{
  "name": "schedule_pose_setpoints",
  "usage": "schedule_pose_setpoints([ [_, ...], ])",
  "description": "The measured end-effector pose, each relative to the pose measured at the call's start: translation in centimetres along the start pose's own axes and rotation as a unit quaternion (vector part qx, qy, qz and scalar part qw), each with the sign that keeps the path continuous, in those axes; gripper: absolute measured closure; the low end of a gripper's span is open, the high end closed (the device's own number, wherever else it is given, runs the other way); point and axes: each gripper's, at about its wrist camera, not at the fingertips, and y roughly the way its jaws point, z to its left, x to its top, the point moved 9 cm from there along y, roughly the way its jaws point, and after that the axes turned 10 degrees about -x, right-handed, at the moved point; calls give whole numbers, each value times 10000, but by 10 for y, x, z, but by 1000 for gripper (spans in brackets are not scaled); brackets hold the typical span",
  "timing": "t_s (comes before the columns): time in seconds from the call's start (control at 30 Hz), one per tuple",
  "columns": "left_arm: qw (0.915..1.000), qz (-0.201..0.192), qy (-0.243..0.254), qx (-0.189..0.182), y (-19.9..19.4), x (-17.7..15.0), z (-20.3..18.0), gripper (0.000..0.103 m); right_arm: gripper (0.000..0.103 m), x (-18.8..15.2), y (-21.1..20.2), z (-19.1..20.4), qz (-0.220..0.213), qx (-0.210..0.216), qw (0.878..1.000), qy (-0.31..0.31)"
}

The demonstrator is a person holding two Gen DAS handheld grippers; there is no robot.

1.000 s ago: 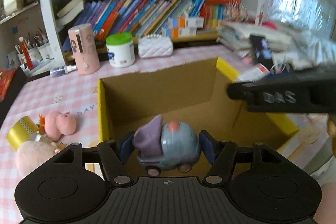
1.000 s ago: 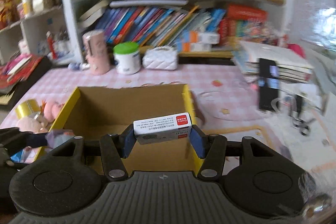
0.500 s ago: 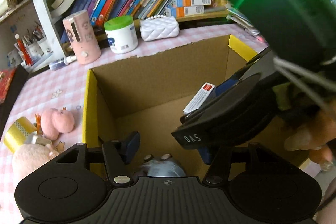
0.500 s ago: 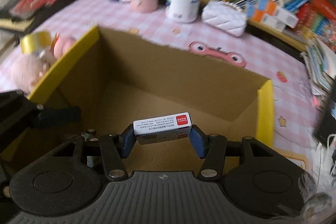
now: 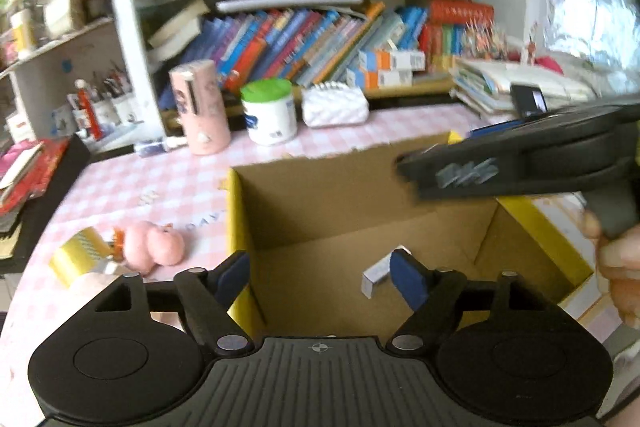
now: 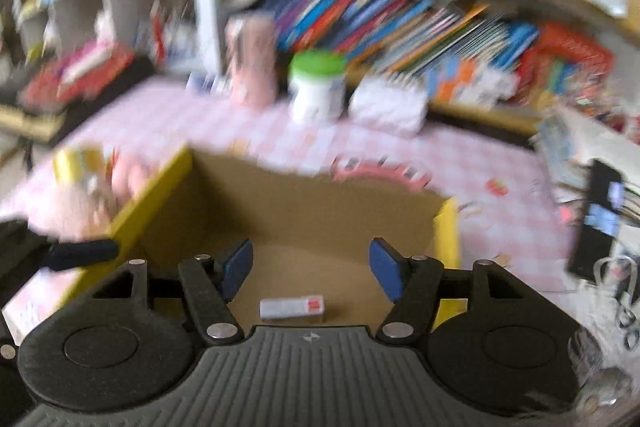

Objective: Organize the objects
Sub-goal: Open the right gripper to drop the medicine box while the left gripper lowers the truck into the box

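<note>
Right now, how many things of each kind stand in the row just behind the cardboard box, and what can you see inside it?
Pink canister: 1
White jar with a green lid: 1
White quilted purse: 1
Small carton inside the cardboard box: 1
Total: 4 in view; part of the box floor is hidden, so it may hold more.
</note>
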Motion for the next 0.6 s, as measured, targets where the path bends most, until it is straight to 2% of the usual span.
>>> schedule_pose_setpoints([
  [0.1, 9997, -177, -186, -39, -20, 2, 6, 18, 35, 5, -32, -14, -558, -256, 9966, 552],
  [0.3, 9977, -617, -262, -30, -59, -5, 14, 12, 35, -7, -79, -33, -975, -913, 9840, 1178],
  [0.4, 9973, -683, -285, -1, -71, -18, 22, 11, 34, -24, -101, -29, -1048, -1177, 9795, 1256],
  [0.5, 9977, -563, -372, -38, -77, -35, 31, 11, 33, -43, -118, -19, -1095, -1418, 9762, 1225],
  [0.6, 9979, -464, -450, -18, -87, -54, 40, 11, 33, -68, -127, -5, -932, -1563, 9757, 1219],
])
